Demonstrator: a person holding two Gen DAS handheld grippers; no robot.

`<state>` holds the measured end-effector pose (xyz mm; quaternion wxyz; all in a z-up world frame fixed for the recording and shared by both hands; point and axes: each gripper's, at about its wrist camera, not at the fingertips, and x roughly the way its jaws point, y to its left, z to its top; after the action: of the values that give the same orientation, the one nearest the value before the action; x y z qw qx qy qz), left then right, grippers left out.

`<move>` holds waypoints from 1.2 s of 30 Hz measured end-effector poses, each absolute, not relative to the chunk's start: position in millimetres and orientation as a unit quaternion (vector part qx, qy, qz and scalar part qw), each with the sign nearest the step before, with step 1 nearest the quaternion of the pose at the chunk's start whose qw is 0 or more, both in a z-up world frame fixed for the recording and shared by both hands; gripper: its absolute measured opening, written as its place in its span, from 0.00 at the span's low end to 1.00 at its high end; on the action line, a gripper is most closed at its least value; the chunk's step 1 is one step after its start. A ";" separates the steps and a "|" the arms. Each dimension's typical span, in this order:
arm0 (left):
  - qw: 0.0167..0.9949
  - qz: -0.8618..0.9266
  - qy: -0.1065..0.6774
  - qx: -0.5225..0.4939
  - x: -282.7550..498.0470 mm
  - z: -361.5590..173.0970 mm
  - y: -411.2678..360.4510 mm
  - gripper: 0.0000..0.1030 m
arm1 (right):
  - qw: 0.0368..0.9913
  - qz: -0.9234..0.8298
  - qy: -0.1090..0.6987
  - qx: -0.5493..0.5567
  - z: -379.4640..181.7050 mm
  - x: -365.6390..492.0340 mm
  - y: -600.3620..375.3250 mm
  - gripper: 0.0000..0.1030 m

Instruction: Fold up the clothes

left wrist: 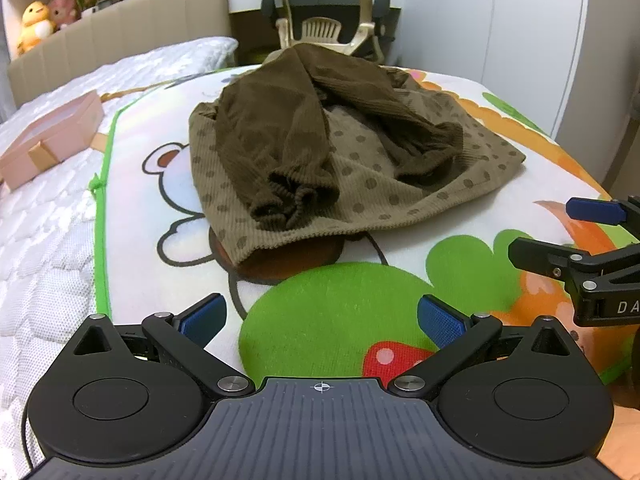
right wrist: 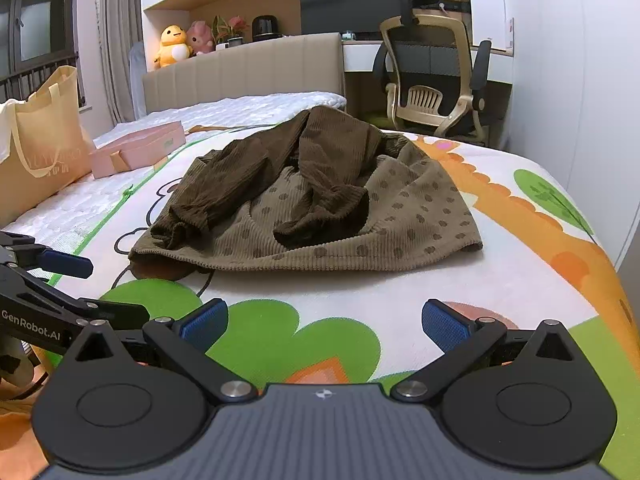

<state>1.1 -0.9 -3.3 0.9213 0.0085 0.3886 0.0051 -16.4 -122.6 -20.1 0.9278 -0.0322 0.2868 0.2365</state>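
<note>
The brown garment (left wrist: 340, 152) lies on the cartoon blanket (left wrist: 332, 320), both dark sleeves folded over its dotted body. My left gripper (left wrist: 320, 322) and right gripper (right wrist: 324, 326) hover near its hem, fingers spread wide, holding nothing.

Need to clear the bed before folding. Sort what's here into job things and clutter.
For the job: brown corduroy garment; left gripper and right gripper, jaws open.

Clutter: pink box; tote bag; plush toys; office chair.
</note>
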 end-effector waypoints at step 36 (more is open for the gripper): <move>0.918 0.010 0.397 0.002 0.1 -7.4 1.6 1.00 | 0.923 0.235 0.302 -0.037 -25.2 -14.8 -119.1 1.00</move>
<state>0.1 1.6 -7.4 0.9176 0.0018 0.3974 0.0096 -14.8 -119.1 -25.2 0.9232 -0.0375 0.3016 0.2350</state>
